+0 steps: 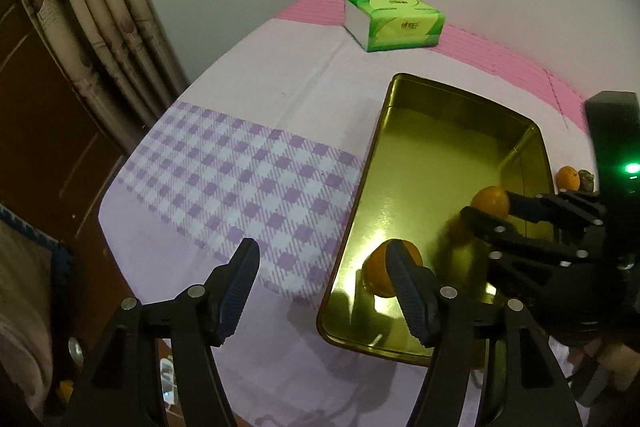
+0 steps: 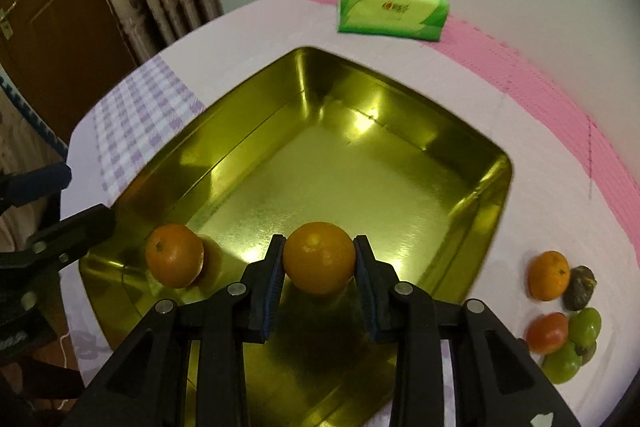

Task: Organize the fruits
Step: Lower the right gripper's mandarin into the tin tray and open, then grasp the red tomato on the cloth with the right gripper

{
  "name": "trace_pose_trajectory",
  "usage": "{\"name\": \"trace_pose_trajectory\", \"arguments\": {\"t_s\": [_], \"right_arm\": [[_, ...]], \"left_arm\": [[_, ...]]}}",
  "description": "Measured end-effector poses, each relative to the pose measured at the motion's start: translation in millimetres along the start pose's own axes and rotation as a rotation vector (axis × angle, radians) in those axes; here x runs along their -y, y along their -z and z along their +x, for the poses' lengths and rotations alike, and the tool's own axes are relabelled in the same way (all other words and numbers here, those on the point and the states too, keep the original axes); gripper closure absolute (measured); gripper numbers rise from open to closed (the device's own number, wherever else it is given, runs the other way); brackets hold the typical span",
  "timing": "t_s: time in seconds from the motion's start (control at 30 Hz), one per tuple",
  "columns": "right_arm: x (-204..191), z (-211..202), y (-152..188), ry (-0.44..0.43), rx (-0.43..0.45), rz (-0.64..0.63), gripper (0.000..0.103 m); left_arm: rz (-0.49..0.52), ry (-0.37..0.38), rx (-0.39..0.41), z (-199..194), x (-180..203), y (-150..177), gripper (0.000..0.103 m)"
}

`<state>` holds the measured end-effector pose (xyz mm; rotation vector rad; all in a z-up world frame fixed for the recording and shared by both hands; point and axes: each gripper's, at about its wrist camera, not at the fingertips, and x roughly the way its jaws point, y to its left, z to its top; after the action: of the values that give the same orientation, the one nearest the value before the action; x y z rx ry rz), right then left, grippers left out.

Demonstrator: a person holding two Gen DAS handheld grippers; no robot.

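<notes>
While over tray (image 2: pixel 472 163) | orange (image 2: pixel 319 258) between right fingers (image 2: pixel 276 267)

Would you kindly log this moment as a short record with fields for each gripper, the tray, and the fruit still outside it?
right gripper: shut on an orange, held above the gold tray
left gripper: open, holding nothing, at the tray's near left edge
tray contents: one loose orange by the near left corner
fruit outside tray: third orange, red fruit, green fruits, dark fruit, on the cloth to the tray's right
background: green tissue pack
</notes>
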<state>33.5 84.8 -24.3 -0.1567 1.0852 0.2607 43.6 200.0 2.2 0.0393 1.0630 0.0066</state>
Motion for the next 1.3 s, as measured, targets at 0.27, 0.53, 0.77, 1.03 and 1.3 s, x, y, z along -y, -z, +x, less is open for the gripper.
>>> {"name": "trace_pose_trajectory", "arguments": {"t_s": [0.27, 0.53, 0.77, 1.03, 1.3], "right_arm": [[-6.4, 11.9, -2.3, 0.017, -0.020, -0.022, 0.070], [-4.0, 2.4, -4.0, 0.001, 0.004, -0.011, 0.054], [35.5, -65.5, 23.9, 0.003, 0.111, 0.068, 0.054], [143.6, -118.6, 109.4, 0.154, 0.090, 0.309, 0.054], [158.1, -124.1, 180.5, 0.169, 0.022, 0.387, 0.054]], "left_arm": [[0.002, 0.004, -0.008, 2.3, 0.8, -0.1, 0.037], [0.022, 0.021, -0.007, 1.6, 6.2, 1.9, 0.037], [0.036, 0.021, -0.009, 1.3, 9.2, 2.5, 0.036], [0.068, -0.003, -0.008, 1.8, 17.0, 4.9, 0.036], [0.109, 0.001, -0.002, 0.8, 26.7, 8.4, 0.036]]}}
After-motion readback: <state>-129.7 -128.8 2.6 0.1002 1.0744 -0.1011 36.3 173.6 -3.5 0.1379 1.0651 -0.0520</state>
